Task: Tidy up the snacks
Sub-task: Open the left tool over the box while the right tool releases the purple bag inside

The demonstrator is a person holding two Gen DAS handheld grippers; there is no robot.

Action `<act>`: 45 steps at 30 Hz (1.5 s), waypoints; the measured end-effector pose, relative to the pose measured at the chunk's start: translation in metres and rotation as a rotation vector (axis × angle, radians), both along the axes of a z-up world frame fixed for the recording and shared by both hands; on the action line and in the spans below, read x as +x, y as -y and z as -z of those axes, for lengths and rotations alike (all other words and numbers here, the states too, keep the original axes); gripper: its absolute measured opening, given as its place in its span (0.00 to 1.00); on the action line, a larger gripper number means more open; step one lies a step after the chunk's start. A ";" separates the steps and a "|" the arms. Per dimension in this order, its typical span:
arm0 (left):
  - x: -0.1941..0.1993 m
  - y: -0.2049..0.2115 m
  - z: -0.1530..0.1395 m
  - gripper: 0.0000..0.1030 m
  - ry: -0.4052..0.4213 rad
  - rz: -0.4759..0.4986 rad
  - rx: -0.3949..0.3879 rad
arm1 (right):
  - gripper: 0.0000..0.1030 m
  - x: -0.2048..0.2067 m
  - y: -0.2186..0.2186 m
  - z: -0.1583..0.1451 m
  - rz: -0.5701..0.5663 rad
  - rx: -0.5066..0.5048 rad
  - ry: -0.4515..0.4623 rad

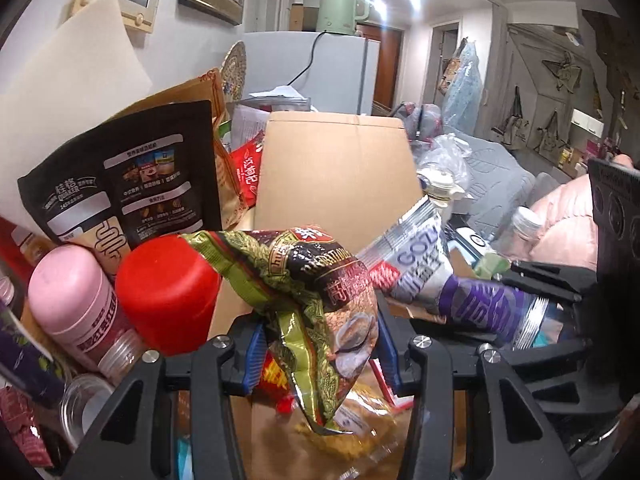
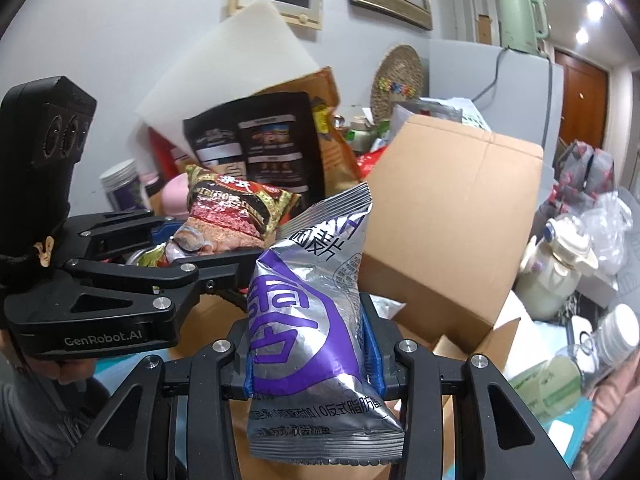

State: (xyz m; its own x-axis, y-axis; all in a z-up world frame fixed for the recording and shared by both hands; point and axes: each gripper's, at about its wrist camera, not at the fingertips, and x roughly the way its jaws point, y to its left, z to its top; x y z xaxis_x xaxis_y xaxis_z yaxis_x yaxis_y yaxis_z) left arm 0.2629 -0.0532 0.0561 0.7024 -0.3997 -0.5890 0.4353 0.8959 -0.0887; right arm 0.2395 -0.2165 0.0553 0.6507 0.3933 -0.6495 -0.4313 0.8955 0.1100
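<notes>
1. Left claw (image 1: 316,350): clamped on a crumpled green-and-brown foil snack packet (image 1: 320,292), the blue pads pinching its lower half. The packet's top flops up and over to the left, toward a red plastic lid (image 1: 166,292).

2. Right claw (image 2: 310,354): closed on a silver-and-purple foil snack bag (image 2: 308,312), gripped at the waist. The bag stands upright, long axis vertical, with its crimped top above the pads and its bottom seam hanging below.

3. Open brown cardboard box (image 2: 448,232): tilted, one flap raised. It lies ahead of both claws and to the right of the silver bag; from the left wrist view it sits straight ahead, behind the green packet.

4. Relation that matters: the two claws are side by side, left beside right, each loaded. The right claw is judged the nearer to the box, so its bag looks the likelier first drop.

5. Surroundings: black resealable oat pouch (image 1: 128,184) and pink-capped bottle (image 1: 74,296) crowd the left side.

6. Risk, as a judgement: the limp green packet may snag on the flap.
</notes>
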 end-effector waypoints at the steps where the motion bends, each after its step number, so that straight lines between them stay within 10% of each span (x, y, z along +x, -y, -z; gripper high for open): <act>1: 0.005 0.001 0.002 0.45 -0.001 -0.003 -0.001 | 0.39 0.005 -0.001 0.004 0.005 -0.008 -0.011; 31: 0.062 0.032 0.083 0.45 -0.217 -0.011 0.172 | 0.41 0.062 0.021 0.079 0.196 -0.149 -0.268; 45: 0.066 0.051 0.094 0.52 -0.282 -0.022 0.243 | 0.65 0.070 0.017 0.082 0.233 -0.224 -0.249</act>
State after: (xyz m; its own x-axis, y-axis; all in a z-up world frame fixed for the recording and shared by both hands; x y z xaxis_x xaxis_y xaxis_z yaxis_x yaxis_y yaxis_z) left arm 0.3286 -0.1038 -0.0378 0.5062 -0.2106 -0.8363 0.4046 0.9144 0.0146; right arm 0.3097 -0.2332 -0.0264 0.5178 0.0848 -0.8513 -0.1989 0.9797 -0.0234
